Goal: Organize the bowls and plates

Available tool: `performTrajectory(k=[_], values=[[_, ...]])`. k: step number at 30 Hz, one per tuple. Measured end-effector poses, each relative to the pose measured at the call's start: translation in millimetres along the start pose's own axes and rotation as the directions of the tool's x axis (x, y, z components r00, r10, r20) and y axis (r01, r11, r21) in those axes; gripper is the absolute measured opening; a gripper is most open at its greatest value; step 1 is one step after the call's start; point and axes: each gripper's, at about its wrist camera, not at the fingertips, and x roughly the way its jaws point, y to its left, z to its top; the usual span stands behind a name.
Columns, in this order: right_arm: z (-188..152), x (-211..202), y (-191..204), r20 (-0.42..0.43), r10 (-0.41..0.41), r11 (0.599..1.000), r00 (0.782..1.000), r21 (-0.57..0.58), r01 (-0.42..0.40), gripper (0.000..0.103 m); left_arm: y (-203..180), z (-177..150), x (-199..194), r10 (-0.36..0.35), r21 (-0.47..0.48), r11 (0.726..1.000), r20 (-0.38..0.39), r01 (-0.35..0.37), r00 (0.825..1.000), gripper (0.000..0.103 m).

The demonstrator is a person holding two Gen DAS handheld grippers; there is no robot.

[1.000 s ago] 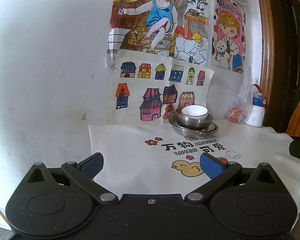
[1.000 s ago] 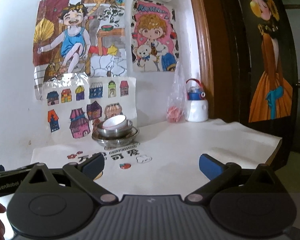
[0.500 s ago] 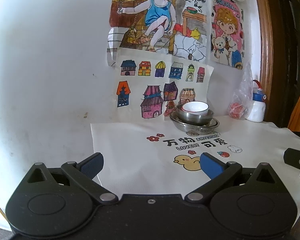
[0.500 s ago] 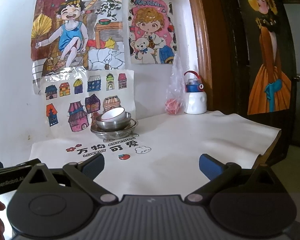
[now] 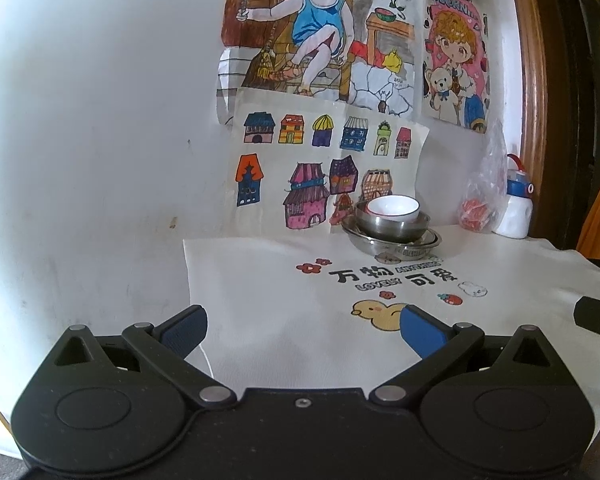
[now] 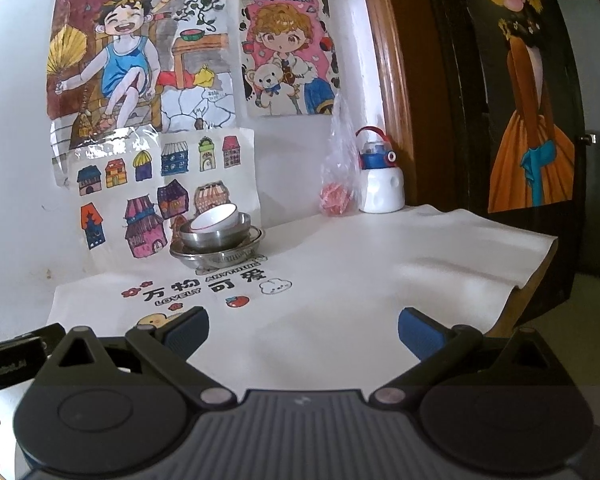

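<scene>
A white bowl (image 5: 392,207) sits tilted inside a steel bowl (image 5: 394,228), which rests in a shallow steel plate (image 5: 392,246). The stack stands at the back of the table against the wall. In the right wrist view the same white bowl (image 6: 216,218), steel bowl (image 6: 216,236) and plate (image 6: 220,254) show left of centre. My left gripper (image 5: 303,330) is open and empty, well short of the stack. My right gripper (image 6: 303,330) is open and empty, above the cloth to the stack's right.
A white cloth (image 5: 280,312) with a printed duck and characters covers the table. A plastic bag (image 6: 338,184) and a white bottle with blue lid (image 6: 380,182) stand at the back right. Drawings hang on the wall (image 5: 100,120). The table edge (image 6: 536,276) drops off on the right beside a wooden door frame.
Both grippers have drawn back a little from the stack, which looks smaller and farther. The stack has not moved. Both stay open.
</scene>
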Motion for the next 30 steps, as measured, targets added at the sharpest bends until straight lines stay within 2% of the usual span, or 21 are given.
performTrajectory(k=[30], values=[[-5.6, 0.5, 6.5, -0.012, 0.001, 1.0, 1.0, -0.018, -0.002, 0.103, 4.2, -6.8, 0.5, 0.001, 0.0, 1.0, -0.009, -0.001, 1.0, 0.102]])
